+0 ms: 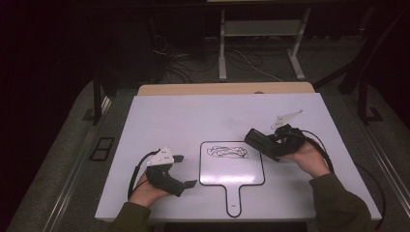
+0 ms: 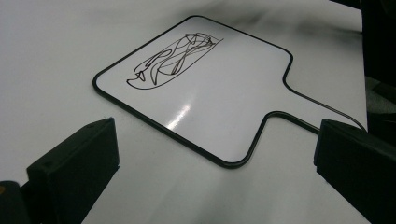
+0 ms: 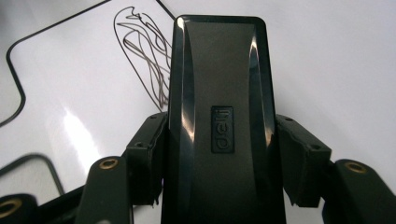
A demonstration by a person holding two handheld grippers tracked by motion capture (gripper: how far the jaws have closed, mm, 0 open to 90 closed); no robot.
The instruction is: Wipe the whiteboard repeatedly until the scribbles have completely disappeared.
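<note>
- Black, glossy eraser block point(image 3: 219, 121) with an embossed label, clamped between the fingers point(image 3: 148, 154) of the right gripper point(image 1: 263, 141); pads pressing on both of its long sides.
- Held just above the right edge of the small whiteboard point(image 1: 232, 166), eraser tip close to the scribble point(image 1: 228, 152) beyond the fingertips.
- White paddle-shaped whiteboard with a black rim, lying flat on the white tabletop point(image 1: 159, 121), handle pointing toward the person's side.
- Tangled black scribble on the far part of the board, ahead of and to the left of the right fingers in the right gripper view.
- Left gripper point(image 1: 180, 171) resting low on the tabletop, fingers point(image 2: 74, 163) wide apart with nothing between them.
- Whiteboard just ahead of the left fingers, its handle toward the right-hand one.
</note>
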